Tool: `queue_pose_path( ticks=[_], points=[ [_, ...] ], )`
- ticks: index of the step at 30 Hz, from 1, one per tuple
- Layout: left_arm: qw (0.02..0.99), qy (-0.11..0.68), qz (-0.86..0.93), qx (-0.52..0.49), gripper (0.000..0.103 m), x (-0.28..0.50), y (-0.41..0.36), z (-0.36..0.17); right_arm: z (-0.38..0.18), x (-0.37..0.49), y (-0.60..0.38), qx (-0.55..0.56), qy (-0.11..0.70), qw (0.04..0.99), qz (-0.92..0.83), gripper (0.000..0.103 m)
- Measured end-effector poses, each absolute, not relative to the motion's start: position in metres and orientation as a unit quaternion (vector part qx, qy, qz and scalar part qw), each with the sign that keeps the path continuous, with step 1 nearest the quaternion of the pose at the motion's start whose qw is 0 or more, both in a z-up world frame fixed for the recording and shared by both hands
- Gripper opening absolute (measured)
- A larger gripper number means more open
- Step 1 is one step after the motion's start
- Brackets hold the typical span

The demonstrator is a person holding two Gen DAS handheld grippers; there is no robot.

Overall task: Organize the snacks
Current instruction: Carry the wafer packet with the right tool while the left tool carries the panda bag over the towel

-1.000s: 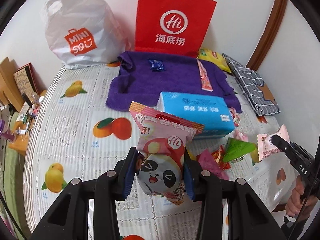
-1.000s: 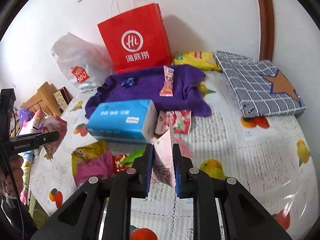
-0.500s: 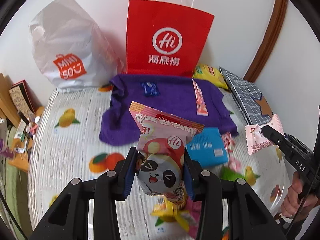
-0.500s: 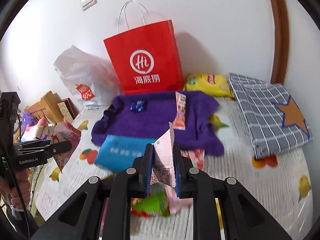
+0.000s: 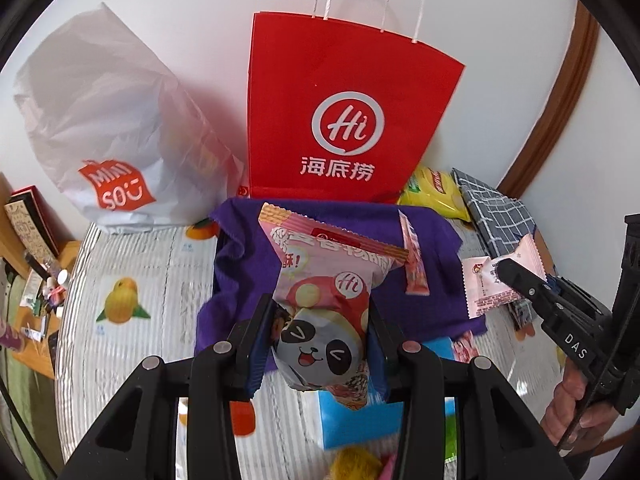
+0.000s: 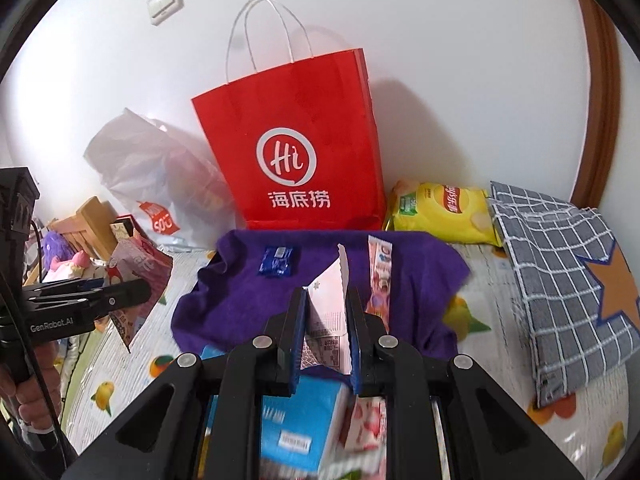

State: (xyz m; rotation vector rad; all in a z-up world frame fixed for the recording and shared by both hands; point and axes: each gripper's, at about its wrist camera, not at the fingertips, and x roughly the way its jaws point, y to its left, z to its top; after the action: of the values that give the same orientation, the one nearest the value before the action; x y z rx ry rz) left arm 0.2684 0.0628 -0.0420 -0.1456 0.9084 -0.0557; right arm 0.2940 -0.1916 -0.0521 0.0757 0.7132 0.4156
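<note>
Both grippers — left (image 5: 318, 344) w/ panda snack (image 5: 324, 308), right (image 6: 326, 332) w/ pink packet (image 6: 330, 304) — raised.

fruit-print tablecloth (image 6: 496, 344) | purple towel (image 6: 248, 300) | red bag (image 6: 296, 152) | chips (image 6: 440, 212)

The left gripper (image 5: 320, 340) jaws clamp a panda snack bag (image 5: 324, 312) above the purple cloth (image 5: 240, 272).

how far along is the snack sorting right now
Early to midway, by the look of it. Done: a blue packet and a pink stick snack already lie on the purple cloth. In hand: the left tongs grip a panda snack bag, the right tongs a small pale pink packet. Left: loose snacks near the blue tissue box, and the yellow chip bag.
</note>
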Motion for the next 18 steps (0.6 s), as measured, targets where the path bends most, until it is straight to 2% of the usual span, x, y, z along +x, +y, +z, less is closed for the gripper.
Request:
queue_pose_path(
  ticks=[12, 18],
  points=[
    [0.89, 0.447, -0.018, -0.085, 0.04, 0.331, 0.077, -0.061, -0.066, 0.359, -0.169, 0.045, 0.352, 0.912, 0.206, 0.019],
    [0.876, 0.473, -0.007, -0.098, 0.039, 0.344, 0.087, -0.085, -0.094, 0.379, -0.167, 0.032, 0.381, 0.903, 0.195, 0.019]
  ],
)
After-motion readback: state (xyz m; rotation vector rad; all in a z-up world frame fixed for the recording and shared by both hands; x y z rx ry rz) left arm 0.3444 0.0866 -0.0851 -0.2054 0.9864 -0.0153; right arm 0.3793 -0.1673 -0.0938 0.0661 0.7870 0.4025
